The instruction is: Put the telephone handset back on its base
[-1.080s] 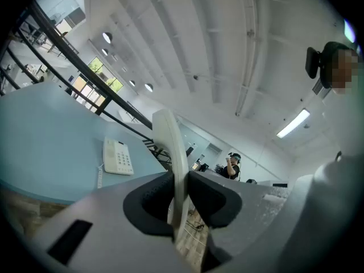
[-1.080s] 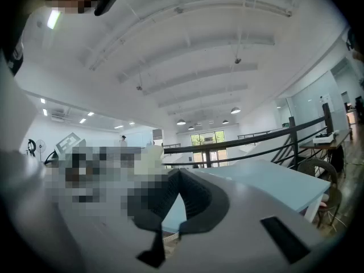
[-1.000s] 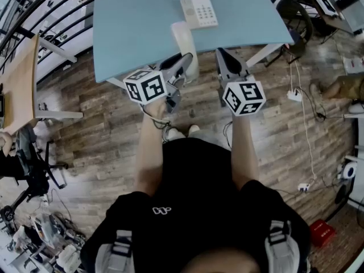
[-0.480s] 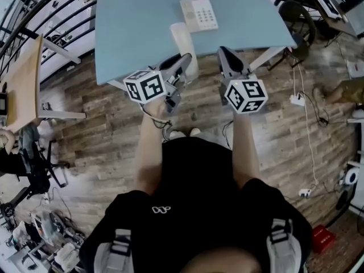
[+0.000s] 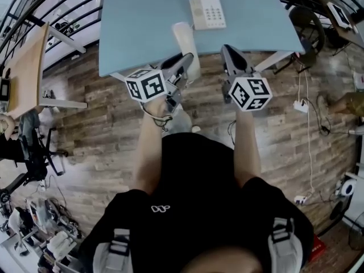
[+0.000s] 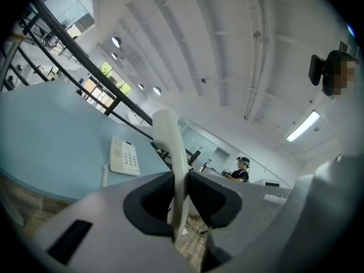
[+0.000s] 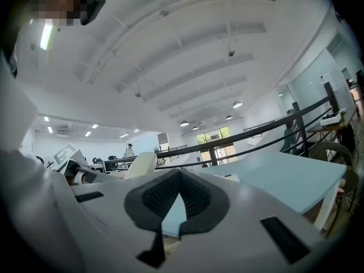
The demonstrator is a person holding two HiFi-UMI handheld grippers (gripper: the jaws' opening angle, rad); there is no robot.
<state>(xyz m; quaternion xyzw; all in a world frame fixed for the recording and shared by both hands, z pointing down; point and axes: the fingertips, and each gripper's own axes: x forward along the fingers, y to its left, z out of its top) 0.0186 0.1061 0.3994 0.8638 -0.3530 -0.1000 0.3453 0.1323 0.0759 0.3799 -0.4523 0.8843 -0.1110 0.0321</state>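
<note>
My left claw (image 5: 181, 68) is clamped on the white telephone handset (image 5: 185, 45): in the left gripper view, my 2 dark pads (image 6: 153, 201) press on its lower part from either side, and the handset (image 6: 170, 147) rises between them, leaning slightly left. From the head view, I hold it over the near edge of the light blue table (image 5: 142, 21), its far end pointing toward the base. The telephone base (image 5: 207, 11) lies flat further in on the table, keypad facing up, just beyond and to the right of the handset's far end and apart from it. In the left gripper view, the base (image 6: 124, 157) sits left of the handset with its coiled cord (image 6: 106, 174) at its left side. My right claw (image 5: 232, 60) hovers beside the left one at the table's near edge, above the wooden floor (image 5: 96, 112). In the right gripper view, its 2 pads (image 7: 196, 195) meet at the tips with nothing between them, so that claw (image 7: 180, 178) is closed and empty. The handset (image 7: 140, 165) shows to its left there.
</note>
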